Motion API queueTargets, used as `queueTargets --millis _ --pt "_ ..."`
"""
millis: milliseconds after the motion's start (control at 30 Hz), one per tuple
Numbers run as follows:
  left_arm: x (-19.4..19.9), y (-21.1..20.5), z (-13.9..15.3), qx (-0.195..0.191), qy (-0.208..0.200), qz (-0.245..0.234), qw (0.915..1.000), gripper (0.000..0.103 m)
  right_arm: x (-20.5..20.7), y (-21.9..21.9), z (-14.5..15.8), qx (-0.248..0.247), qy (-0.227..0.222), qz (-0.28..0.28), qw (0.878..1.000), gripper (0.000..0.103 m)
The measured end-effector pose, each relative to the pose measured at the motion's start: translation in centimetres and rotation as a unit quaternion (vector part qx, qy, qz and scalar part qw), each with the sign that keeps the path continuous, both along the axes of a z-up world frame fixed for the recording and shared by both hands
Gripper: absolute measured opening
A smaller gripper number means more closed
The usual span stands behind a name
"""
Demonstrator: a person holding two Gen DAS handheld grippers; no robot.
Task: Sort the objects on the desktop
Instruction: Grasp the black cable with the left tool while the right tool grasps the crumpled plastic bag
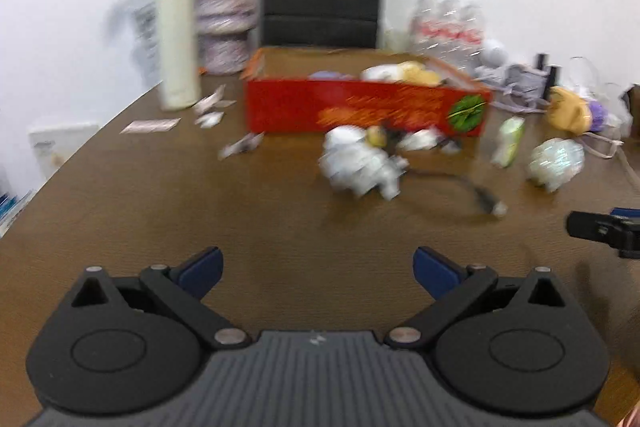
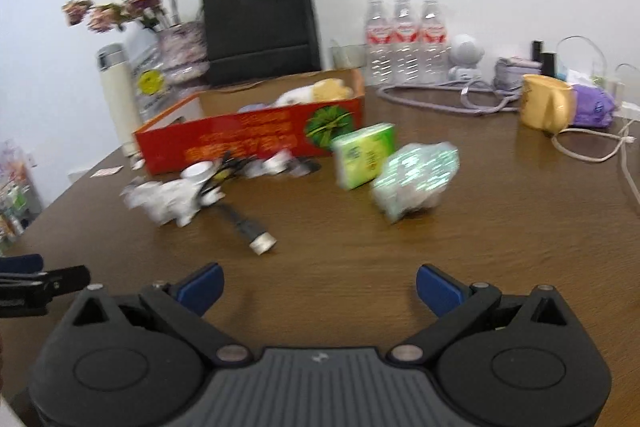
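A red open box (image 1: 360, 105) (image 2: 248, 141) stands mid-table with soft items inside. In front of it lie a white crumpled bundle (image 1: 360, 163) (image 2: 168, 201), a black cable with a metal plug (image 1: 486, 201) (image 2: 252, 227), a green tissue pack (image 1: 509, 141) (image 2: 364, 159) and a shiny crumpled wrapper (image 1: 556, 161) (image 2: 416, 179). My left gripper (image 1: 318, 269) is open and empty above bare table, short of the bundle. My right gripper (image 2: 320, 287) is open and empty, short of the cable and wrapper.
The brown table (image 2: 360, 247) carries a white flask (image 1: 176, 47), a flower vase (image 2: 180, 51), a black bag (image 2: 260, 23), water bottles (image 2: 406, 39), a yellow cup (image 2: 544, 105), purple cords (image 2: 440, 99) and paper scraps (image 1: 208, 107). The other gripper shows at each view's edge (image 1: 608, 231) (image 2: 36, 285).
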State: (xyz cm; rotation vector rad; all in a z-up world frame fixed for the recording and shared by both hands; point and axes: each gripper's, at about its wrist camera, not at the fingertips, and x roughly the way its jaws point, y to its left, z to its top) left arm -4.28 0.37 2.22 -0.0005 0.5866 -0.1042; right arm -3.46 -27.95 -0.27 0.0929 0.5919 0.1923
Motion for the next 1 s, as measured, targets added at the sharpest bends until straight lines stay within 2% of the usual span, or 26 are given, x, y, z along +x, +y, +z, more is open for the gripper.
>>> queueTargets --millis 100,133,167,233,300,400,433,467,500,533,567,600,633,667,700,767,867,900,1000 --pt "1.6 -2.0 1.0 0.001 -0.024 -0.055 0.9982 0.099 1.9 -1.5 0.5 -0.019 -0.009 -0.03 0.999 0.103" --pt "2.1 -2.7 1.3 0.011 -0.038 -0.07 0.9967 0.098 2.5 -2.0 0.7 -0.024 -0.008 -0.039 0.999 0.103" --pt "2.7 -3.4 1.6 0.028 -0.054 -0.089 0.9942 0.092 3.1 -2.3 1.0 -0.028 -0.009 -0.043 0.999 0.103" --pt "4.2 -4.8 1.7 0.067 -0.063 -0.128 0.9875 0.085 4.2 -2.9 1.3 -0.031 -0.008 -0.044 0.999 0.103" --pt "6.0 -6.2 1.2 0.12 -0.05 -0.172 0.9766 0.083 5.2 -3.2 1.2 -0.031 -0.006 -0.042 0.999 0.103" --pt "7.9 -7.9 0.2 0.192 -0.039 -0.23 0.9534 0.082 6.9 -3.3 0.6 -0.037 0.009 -0.04 0.998 0.102" --pt "8.5 -8.3 -0.3 0.205 -0.038 -0.247 0.9463 0.082 7.5 -3.3 0.4 -0.037 0.011 -0.04 0.998 0.102" --pt "9.2 -8.6 -1.0 0.214 -0.031 -0.26 0.9409 0.079 8.0 -3.2 0.1 -0.035 0.014 -0.038 0.999 0.1" --pt "9.9 -8.9 -1.4 0.224 -0.022 -0.265 0.9377 0.068 8.5 -3.1 -0.1 -0.031 0.017 -0.035 0.999 0.098" --pt "10.4 -9.2 -1.8 0.232 -0.017 -0.266 0.9355 0.064 9.1 -3.0 -0.3 -0.029 0.021 -0.032 0.999 0.095" --pt "10.7 -9.2 -1.9 0.229 -0.022 -0.27 0.9349 0.057 9.7 -2.9 -0.4 -0.027 0.024 -0.031 0.999 0.09" --pt "11.2 -9.1 -1.9 0.223 -0.017 -0.28 0.9337 0.039 10.2 -2.8 -0.5 -0.024 0.024 -0.029 0.999 0.086" --pt "11.6 -9.2 -1.9 0.216 -0.007 -0.288 0.933 0.028 10.5 -2.7 -0.5 -0.024 0.023 -0.029 0.999 0.085" --pt "11.8 -9.2 -1.9 0.207 0.0 -0.299 0.9316 0.017 10.9 -2.6 -0.5 -0.023 0.022 -0.03 0.999 0.076" --pt "11.8 -9.3 -1.8 0.204 -0.002 -0.304 0.9306 0.015 11.2 -2.5 -0.6 -0.023 0.019 -0.031 0.999 0.062" --pt "11.6 -9.5 -1.6 0.212 -0.016 -0.297 0.9311 0.013 11.7 -2.5 -0.6 -0.014 0.022 -0.023 0.999 0.043" --pt "11.6 -9.4 -0.8 0.191 -0.02 -0.272 0.943 0.008 11.4 -2.6 -0.3 -0.007 0.014 -0.021 1.0 0.042" --pt "11.4 -9.3 -0.3 0.189 -0.029 -0.265 0.9453 0.004 11.1 -2.6 -0.2 -0.003 0.011 -0.02 1.0 0.042" --pt "10.5 -8.9 2.1 0.189 -0.065 -0.232 0.952 0.003 9.8 -2.5 0.7 0.007 0.0 -0.014 1.0 0.042"
